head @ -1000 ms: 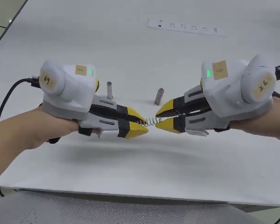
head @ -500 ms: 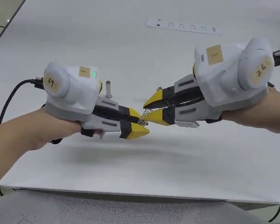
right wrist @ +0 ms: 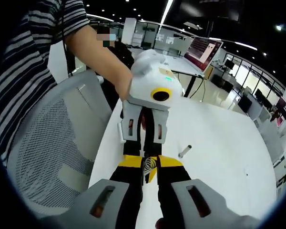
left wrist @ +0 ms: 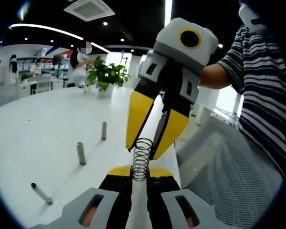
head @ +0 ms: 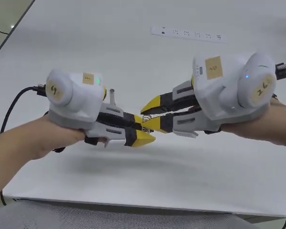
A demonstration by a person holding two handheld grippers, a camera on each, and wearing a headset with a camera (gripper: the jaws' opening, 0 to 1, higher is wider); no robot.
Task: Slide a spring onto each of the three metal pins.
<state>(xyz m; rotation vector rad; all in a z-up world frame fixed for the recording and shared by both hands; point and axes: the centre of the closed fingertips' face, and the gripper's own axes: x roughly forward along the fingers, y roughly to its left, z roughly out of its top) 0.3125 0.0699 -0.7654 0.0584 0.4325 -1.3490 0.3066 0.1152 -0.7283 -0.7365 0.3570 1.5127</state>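
Left gripper view: left gripper [left wrist: 140, 174] clamped on near end of spring [left wrist: 141, 161]. Spring's axis runs straight out along our jaws. Right gripper [left wrist: 142, 151] meets spring head-on, jaws parted astride its far end. Bare pin [left wrist: 40, 193] sits left of spring, well apart, on counter [left wrist: 33, 124].

Right gripper view: spring between our spread jaws, left gripper directly beyond spring.

Head view: spring bridges both tips. Pin behind spring, on left gripper's side. We judge handover comes next.

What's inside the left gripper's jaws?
A small steel coil spring, pinched at its lower end by the left gripper. The clamped coils are covered by the yellow tips. The right gripper, open, straddles its top.
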